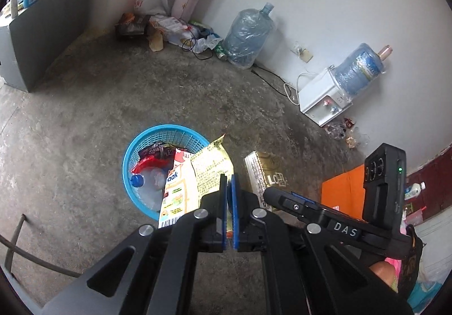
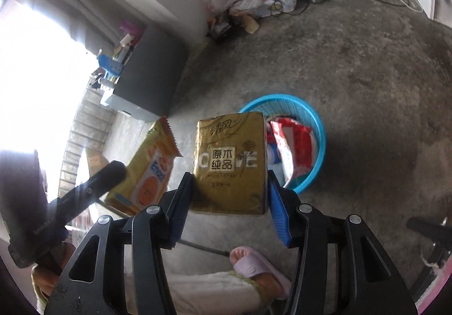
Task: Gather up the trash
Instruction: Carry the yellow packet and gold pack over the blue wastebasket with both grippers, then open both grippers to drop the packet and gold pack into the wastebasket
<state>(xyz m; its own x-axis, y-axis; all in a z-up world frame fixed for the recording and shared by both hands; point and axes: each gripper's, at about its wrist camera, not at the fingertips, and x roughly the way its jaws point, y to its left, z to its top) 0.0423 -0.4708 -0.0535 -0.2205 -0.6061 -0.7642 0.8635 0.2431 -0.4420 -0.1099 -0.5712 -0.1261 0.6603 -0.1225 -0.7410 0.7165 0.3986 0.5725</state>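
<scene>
Between the right gripper (image 2: 228, 199) fingers sits the gold tissue pack (image 2: 230, 162), clamped.

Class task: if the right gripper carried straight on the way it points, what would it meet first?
Probably the blue basket, just beyond the gold tissue pack held in the right gripper; depth is uncertain, so it could be the floor short of it.

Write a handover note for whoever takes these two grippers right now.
Left gripper: shut on a yellow-orange snack wrapper, beside the round blue plastic basket.
Right gripper: shut on a gold tissue pack, in the air in front of the basket.
Done: the basket already holds a red wrapper and a clear blue-capped bottle.
Left: drop both held items in; more litter lies by the white water dispenser.
</scene>
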